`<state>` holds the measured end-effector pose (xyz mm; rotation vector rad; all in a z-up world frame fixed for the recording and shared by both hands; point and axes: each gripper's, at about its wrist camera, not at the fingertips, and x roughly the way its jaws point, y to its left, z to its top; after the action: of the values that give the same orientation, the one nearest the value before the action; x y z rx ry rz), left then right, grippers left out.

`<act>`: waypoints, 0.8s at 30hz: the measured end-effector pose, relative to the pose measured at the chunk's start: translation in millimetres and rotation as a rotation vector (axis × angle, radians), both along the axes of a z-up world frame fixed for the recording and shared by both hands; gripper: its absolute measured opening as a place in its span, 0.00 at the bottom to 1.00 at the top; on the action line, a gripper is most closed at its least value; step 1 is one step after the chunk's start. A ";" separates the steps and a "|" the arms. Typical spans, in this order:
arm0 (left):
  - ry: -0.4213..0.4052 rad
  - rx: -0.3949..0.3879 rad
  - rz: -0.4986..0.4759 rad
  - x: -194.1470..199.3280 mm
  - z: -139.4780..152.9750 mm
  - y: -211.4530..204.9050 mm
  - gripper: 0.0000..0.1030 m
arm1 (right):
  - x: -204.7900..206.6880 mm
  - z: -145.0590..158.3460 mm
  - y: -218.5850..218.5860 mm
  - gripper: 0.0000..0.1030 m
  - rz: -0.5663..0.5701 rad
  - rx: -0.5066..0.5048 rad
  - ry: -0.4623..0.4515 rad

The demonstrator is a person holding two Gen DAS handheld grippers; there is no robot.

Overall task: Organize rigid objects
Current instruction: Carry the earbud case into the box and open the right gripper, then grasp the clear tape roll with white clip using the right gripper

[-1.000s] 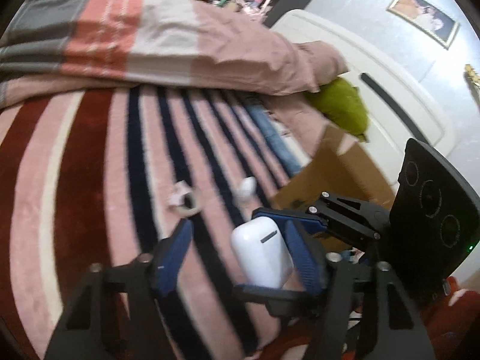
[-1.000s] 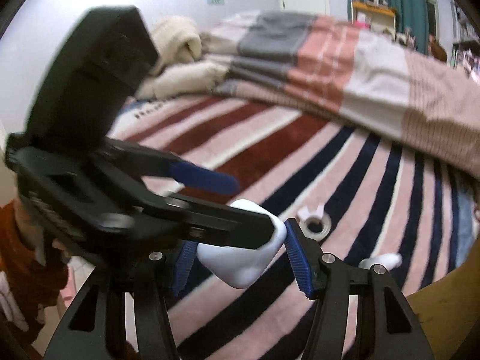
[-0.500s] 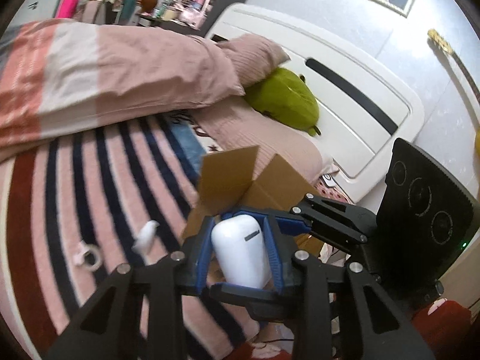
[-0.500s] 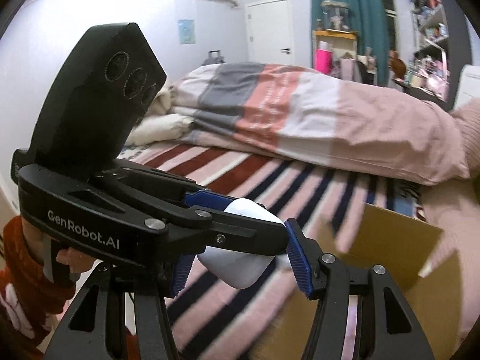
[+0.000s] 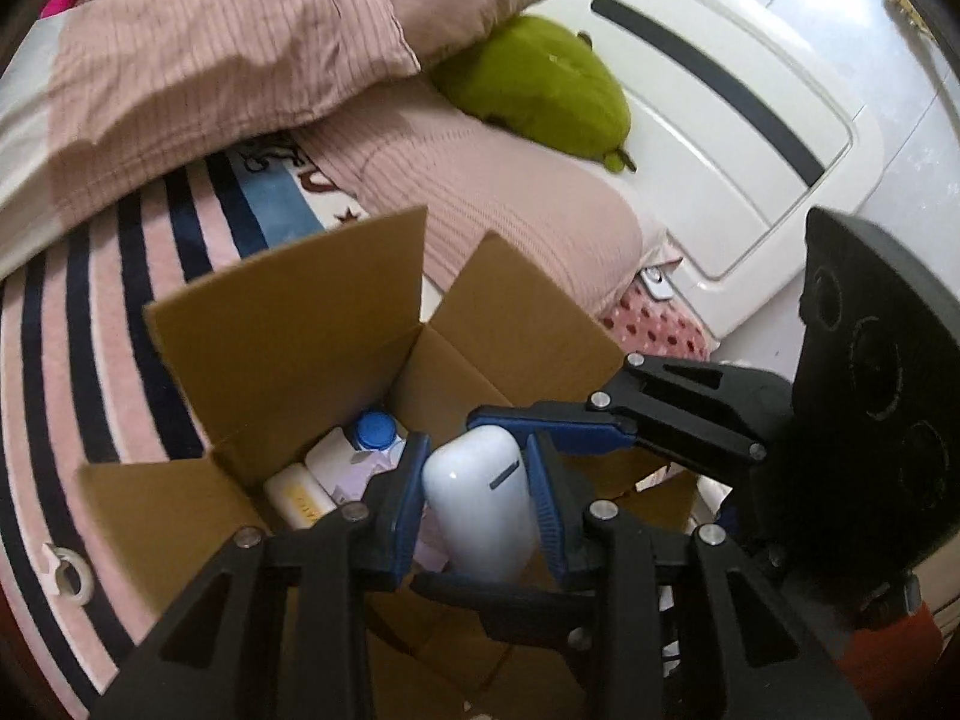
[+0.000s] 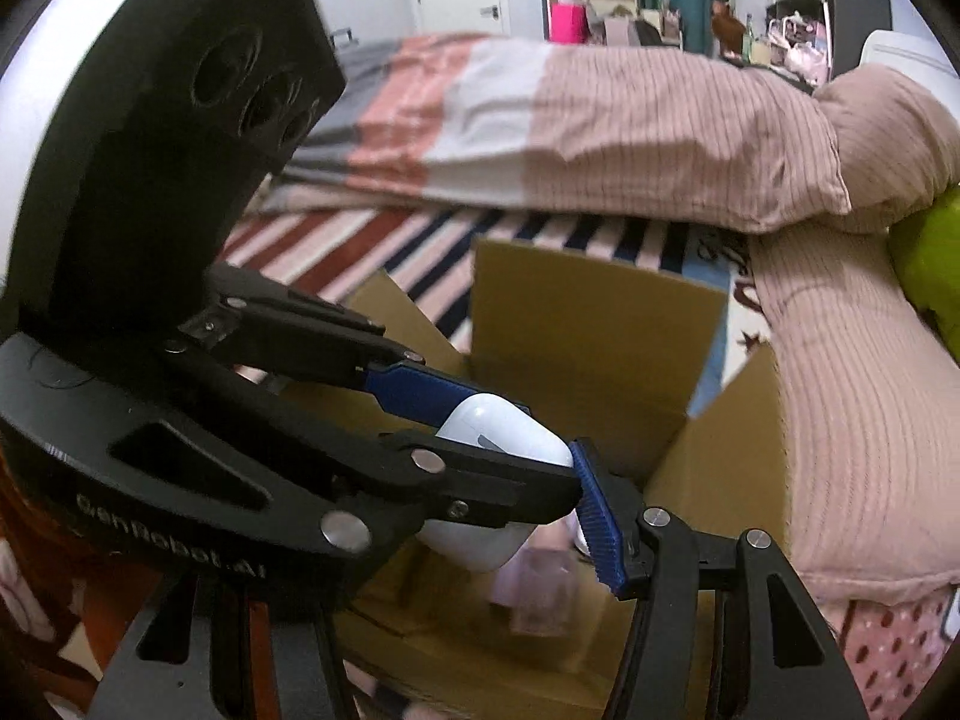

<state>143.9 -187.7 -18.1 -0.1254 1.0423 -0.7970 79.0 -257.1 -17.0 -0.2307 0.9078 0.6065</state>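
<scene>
My left gripper (image 5: 477,489) clamps the glossy white rounded earbud case (image 5: 480,504) between its blue ribbed pads (image 5: 405,501), one pad pressed on each long side, the case standing upright with its dark hinge slot facing me. From the right wrist view the same case (image 6: 510,429) sits pinched in my left gripper's jaws, partly hidden by its black fingers. My right gripper (image 6: 480,516) has only its right blue pad (image 6: 597,519) clearly showing, just beside the case's end; its other finger is covered, so I cannot tell whether it grips. Below the case stands the open brown cardboard box (image 5: 288,348), flaps up, holding a white bottle with a blue cap (image 5: 372,432) and a cream tube, perhaps (image 5: 300,495). Farther off lie the striped pink and navy blanket (image 5: 96,324), a white tape ring (image 5: 69,573), and a green plush toy (image 5: 534,84).
</scene>
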 end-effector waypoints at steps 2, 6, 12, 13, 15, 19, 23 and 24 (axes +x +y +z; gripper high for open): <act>0.011 0.017 -0.002 2.4 -5.5 -5.9 0.29 | 1.3 -1.7 -4.9 0.50 -0.006 -0.011 -0.002; 0.001 0.009 0.009 3.2 -2.3 -3.5 0.31 | -0.2 0.9 -9.3 0.50 -0.010 -0.018 -0.010; -0.063 0.008 0.081 -5.2 14.5 22.4 0.64 | -1.8 5.1 -4.9 0.51 -0.018 -0.035 -0.027; -0.091 0.012 0.100 -9.3 20.2 29.9 0.67 | -2.9 6.6 -3.2 0.51 -0.020 -0.040 -0.032; -0.141 0.025 0.131 -17.5 31.6 45.6 0.74 | -5.2 10.2 1.3 0.53 -0.019 -0.052 -0.046; -0.218 0.054 0.207 -35.3 48.3 81.0 0.80 | -10.7 18.4 14.6 0.64 -0.012 -0.063 -0.078; -0.270 0.077 0.285 -52.9 57.2 126.3 0.81 | -18.7 26.0 39.6 0.64 0.016 -0.066 -0.105; -0.280 0.081 0.301 -57.4 58.2 136.1 0.81 | -18.1 27.7 47.1 0.64 0.026 -0.066 -0.109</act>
<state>86.5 -51.7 40.1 -0.0953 0.7662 -0.4820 60.9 -209.9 10.7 -0.3324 0.8215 0.5835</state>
